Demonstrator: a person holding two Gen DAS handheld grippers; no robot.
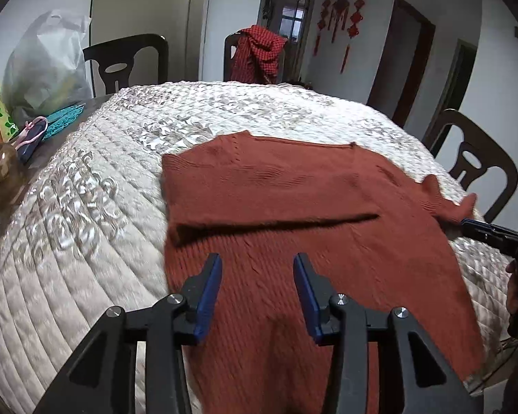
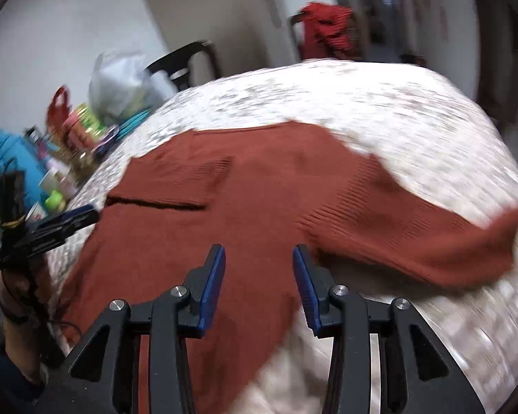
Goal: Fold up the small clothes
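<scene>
A rust-red knitted sweater (image 1: 293, 214) lies flat on a table covered with a cream quilted cloth (image 1: 86, 207). One sleeve is folded across its chest; the other sleeve (image 2: 431, 241) sticks out to the right. My left gripper (image 1: 257, 265) is open and empty, just above the sweater's lower body. My right gripper (image 2: 259, 258) is open and empty over the sweater's right side, near the loose sleeve. The right gripper's tips also show at the right edge of the left wrist view (image 1: 480, 227). The left gripper shows at the left of the right wrist view (image 2: 69, 217).
Bottles, packets and a plastic bag (image 1: 45, 69) crowd the table's far left edge. Dark wooden chairs (image 1: 480, 169) stand around the table; one at the back holds a red checked garment (image 1: 259, 51). The right wrist view is motion-blurred.
</scene>
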